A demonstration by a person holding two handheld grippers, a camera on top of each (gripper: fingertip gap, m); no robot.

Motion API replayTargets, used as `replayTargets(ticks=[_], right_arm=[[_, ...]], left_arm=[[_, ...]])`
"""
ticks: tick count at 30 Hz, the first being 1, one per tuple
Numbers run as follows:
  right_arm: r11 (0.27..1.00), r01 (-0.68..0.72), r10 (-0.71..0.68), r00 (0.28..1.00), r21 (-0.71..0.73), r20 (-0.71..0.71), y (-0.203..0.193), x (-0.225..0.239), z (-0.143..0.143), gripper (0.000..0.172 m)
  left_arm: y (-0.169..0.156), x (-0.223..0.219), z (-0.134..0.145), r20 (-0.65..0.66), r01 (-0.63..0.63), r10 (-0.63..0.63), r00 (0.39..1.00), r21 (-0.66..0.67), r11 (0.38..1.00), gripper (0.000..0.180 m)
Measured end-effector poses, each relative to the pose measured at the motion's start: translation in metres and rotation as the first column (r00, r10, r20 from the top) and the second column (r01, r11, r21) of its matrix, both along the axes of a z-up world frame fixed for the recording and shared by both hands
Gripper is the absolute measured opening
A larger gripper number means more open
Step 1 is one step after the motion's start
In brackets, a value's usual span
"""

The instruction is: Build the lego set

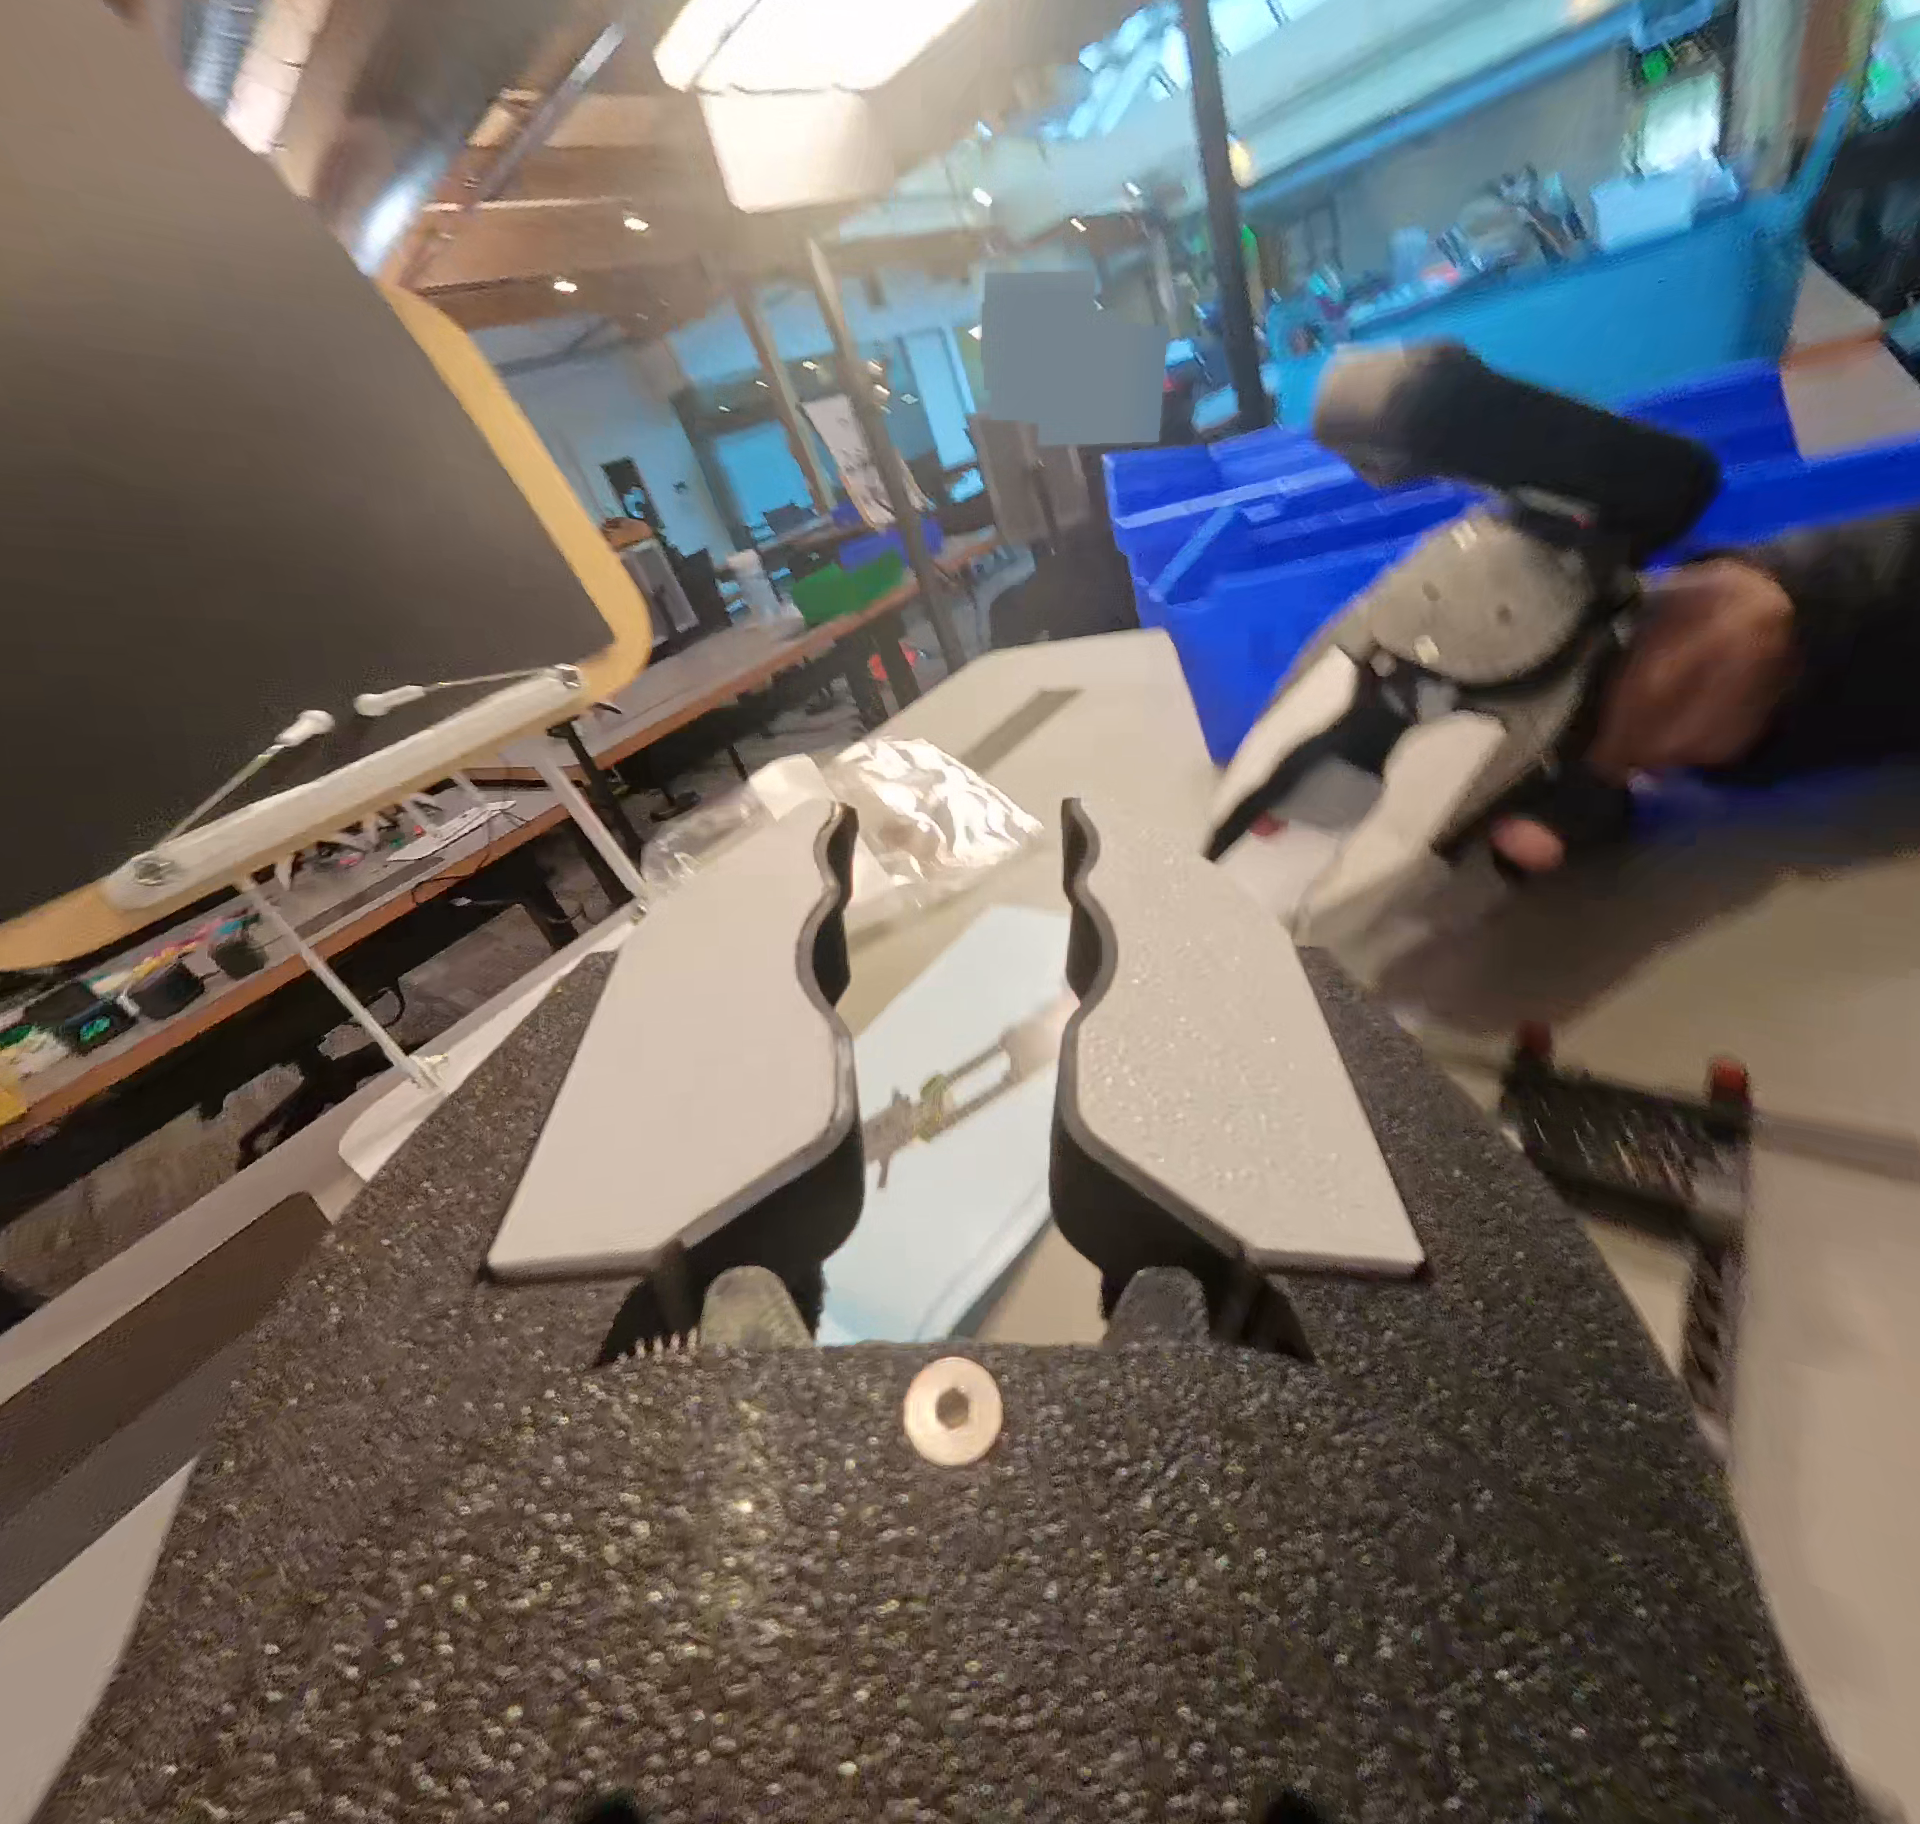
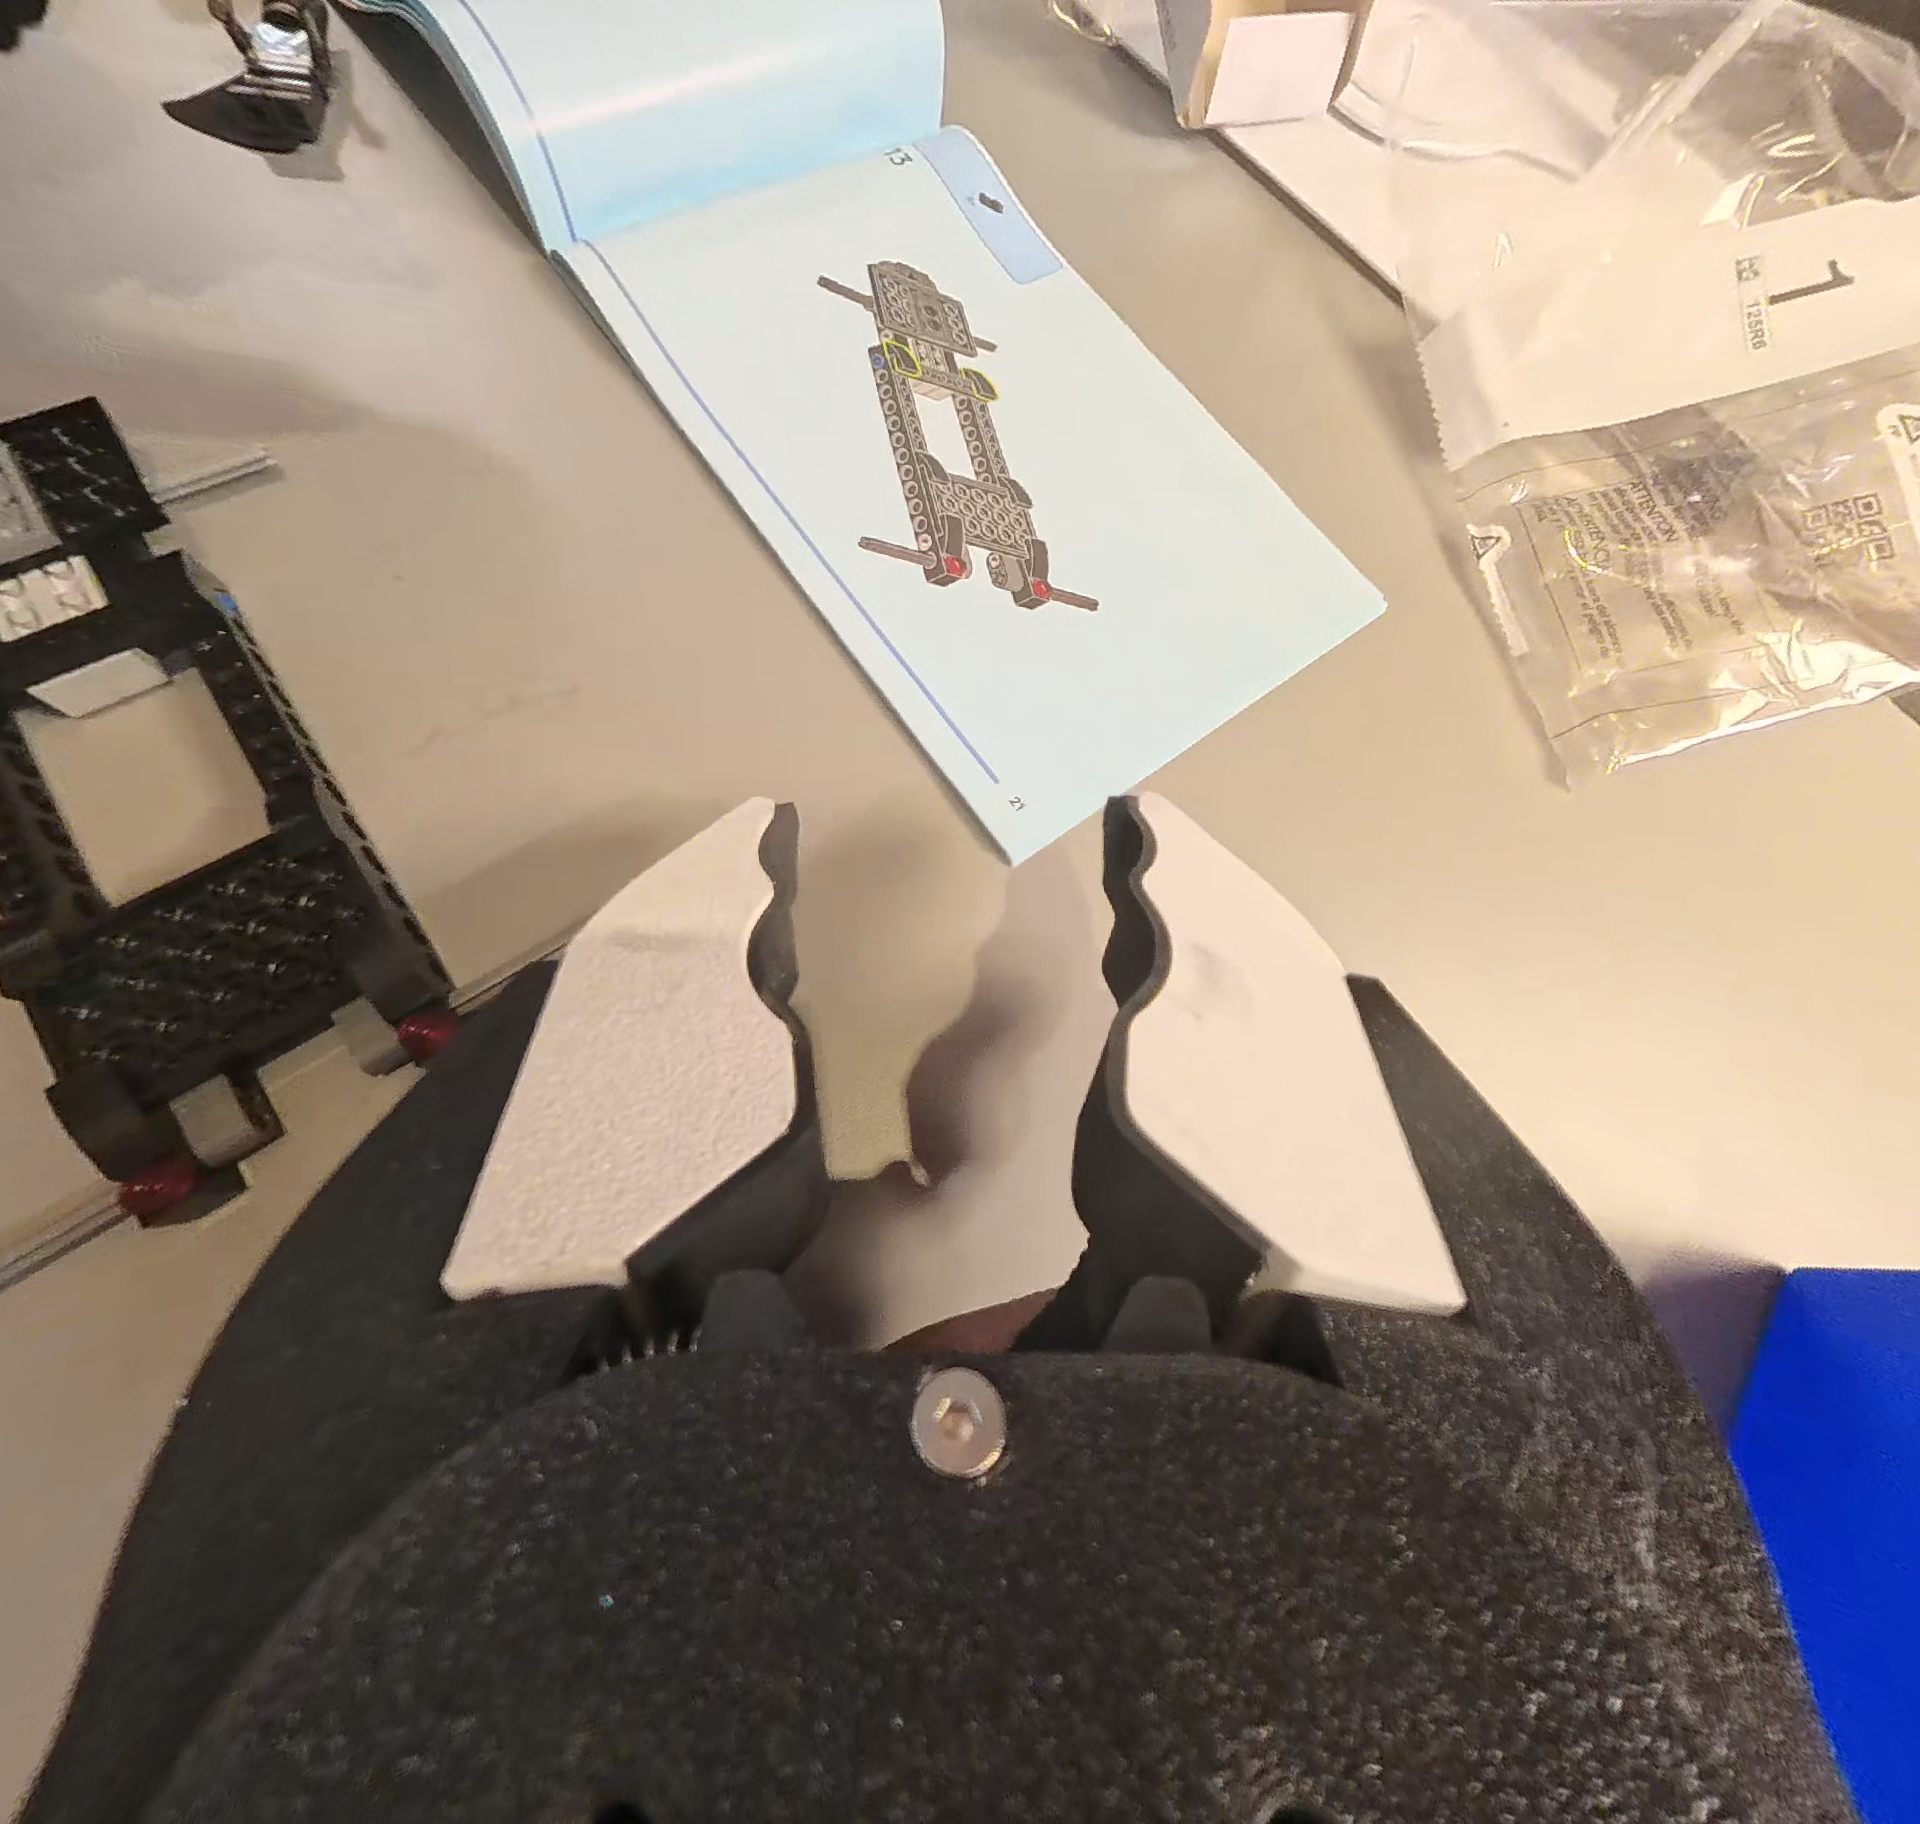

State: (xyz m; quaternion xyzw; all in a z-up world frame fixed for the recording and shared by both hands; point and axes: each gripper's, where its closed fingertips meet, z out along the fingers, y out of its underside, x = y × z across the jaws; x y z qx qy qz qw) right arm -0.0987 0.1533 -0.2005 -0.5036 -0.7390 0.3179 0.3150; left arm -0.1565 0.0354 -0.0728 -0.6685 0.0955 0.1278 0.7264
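The surface [image 2: 343, 340], pale grey, is carrying everything. A blue bin [image 1: 1351, 579] is standing along its far edge in the left wrist view. An open booklet [image 2: 1039, 548] is lying near the middle, its page with a drawing of a dark frame facing up, probably so it can be read while building. A black brick frame [image 2: 197, 839] with red pins is lying flat toward the left edge in the right wrist view, apparently matching that drawing. Clear bags [image 2: 1683, 527] of small parts are lying by the right edge, and an opened white box [image 2: 1278, 60] is sitting toward the far edge beside them. A small dark part [image 2: 265, 75] is resting apart near the far left corner.

The right claw [image 2: 951, 818] is hovering over the bare surface just short of the booklet's near corner, its jaws standing wide apart and gripping nothing. The left claw [image 1: 961, 818] is hanging higher, tilted, jaws partly open with only air between them, pointing over the booklet toward a crumpled bag [image 1: 935, 818]. A hand [image 1: 1694, 673] is holding the right claw.
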Motion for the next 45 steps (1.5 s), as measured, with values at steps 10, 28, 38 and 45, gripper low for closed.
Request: replayTargets(ticks=[10,28,38,45], right_arm=[[0.984,0.111,-0.133,0.979,-0.142,-0.157,0.006,-0.041,0.039,0.038],[0.981,0.132,-0.183,0.871,-0.142,-0.456,0.026,-0.036,0.07,0.025],[0.985,0.122,-0.165,0.881,-0.123,-0.444,0.027,-0.032,0.068,0.024],[0.976,0.195,-0.147,0.918,0.097,-0.367,0.036,-0.036,0.048,0.026]], left_arm=[[0.043,-0.033,-0.028,0.25,-0.023,0.065,0.966,-0.168,0.986,0.063],[0.046,0.002,-0.065,-0.087,-0.069,0.05,0.995,-0.235,0.97,0.03],[0.052,0.009,-0.085,-0.038,0.029,-0.047,0.998,-0.383,0.923,0.035],[0.051,0.004,-0.098,-0.012,0.012,-0.02,1.0,-0.47,0.882,0.055]])
